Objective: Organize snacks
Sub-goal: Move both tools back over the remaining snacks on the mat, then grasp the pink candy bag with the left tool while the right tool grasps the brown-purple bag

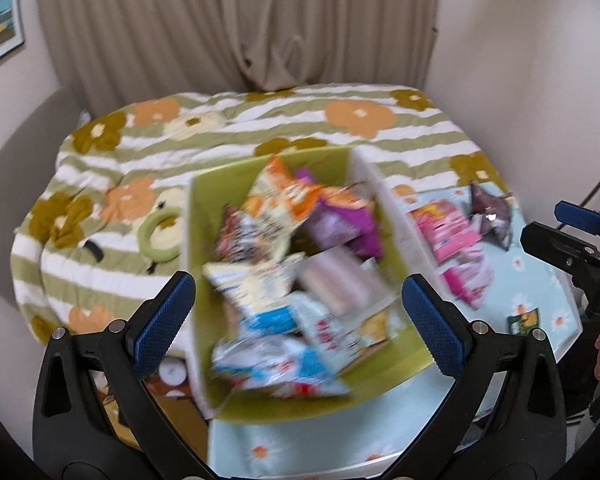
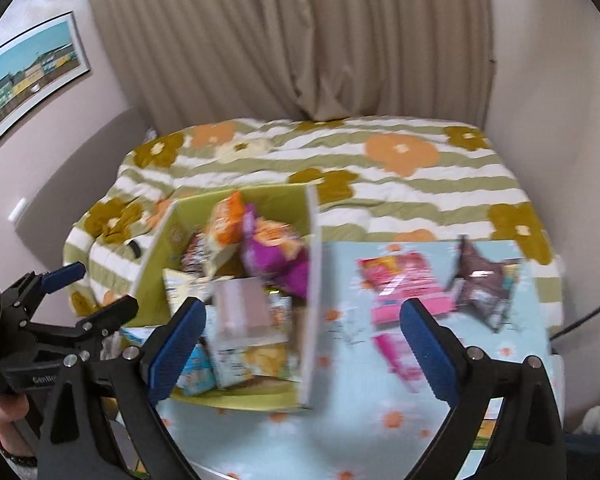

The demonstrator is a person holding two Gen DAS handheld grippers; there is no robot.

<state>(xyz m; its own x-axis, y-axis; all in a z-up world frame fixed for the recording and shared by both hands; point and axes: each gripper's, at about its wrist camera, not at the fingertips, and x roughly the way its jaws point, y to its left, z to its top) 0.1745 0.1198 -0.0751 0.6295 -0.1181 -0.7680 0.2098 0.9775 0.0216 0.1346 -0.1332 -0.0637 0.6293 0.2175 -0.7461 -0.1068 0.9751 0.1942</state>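
Both grippers hanging wide open, holding nothing: left gripper [image 1: 298, 314] over the green box [image 1: 380, 372] of snacks, right gripper [image 2: 300, 344] beside it.

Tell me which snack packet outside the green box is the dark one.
It's the dark brown crinkled packet at the far right of the light blue cloth. The other loose packets beside it, nearer the green box, are bright pink.

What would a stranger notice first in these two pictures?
Probably the green box in the middle, heaped with bright snack packets, on a pale blue flowered tabletop. Beside it lie pink packets and a dark bag. Behind spreads a striped quilt with big orange flowers.
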